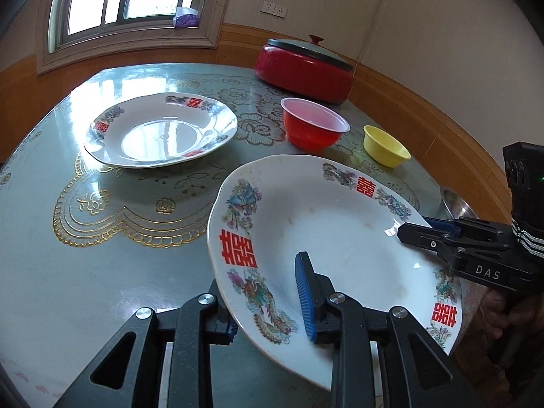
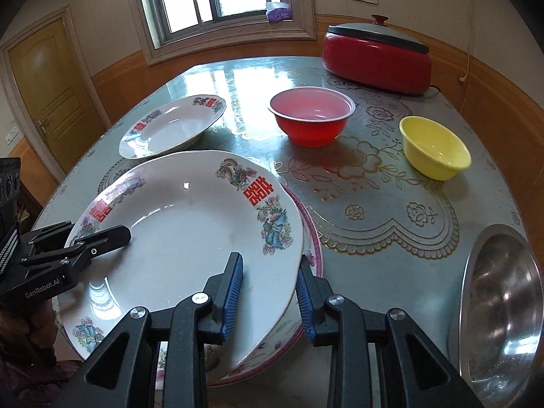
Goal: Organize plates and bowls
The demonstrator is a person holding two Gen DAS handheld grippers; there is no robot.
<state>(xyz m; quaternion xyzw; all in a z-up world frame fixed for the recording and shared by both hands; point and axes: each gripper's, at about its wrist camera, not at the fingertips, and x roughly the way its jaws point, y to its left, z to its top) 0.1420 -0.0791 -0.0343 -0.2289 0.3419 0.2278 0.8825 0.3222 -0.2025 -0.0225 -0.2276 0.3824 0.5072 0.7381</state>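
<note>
A white plate [image 1: 333,238] printed with red double-happiness characters is held by both tools at once — the left gripper [image 1: 272,302] is clamped on one rim, one blue pad seen on the plate's upper face and the other under its edge, while the right gripper [image 2: 268,297] is closed on the opposite rim in the same way. In the right wrist view the plate is seen just above a pink-rimmed plate [image 2: 314,255] that lies on the table [image 2: 374,210] directly beneath that gripper; whether the two plates already touch cannot be told.

Ahead of both grippers a second double-happiness plate [image 1: 159,132] rests on the table, with a red bowl [image 2: 312,119] and a yellow bowl [image 2: 435,148] further ahead and towards the right gripper's side. A steel bowl [image 2: 499,306] lies close beside the right gripper, and a lidded red pot [image 2: 377,54] stands at the table's far end.

The risks are judged as follows: glazed rims may slip between the pads if the two hands drift apart or tilt unevenly — and a plate lowered off-centre could be chipped against the one below, or left resting askew on it.
</note>
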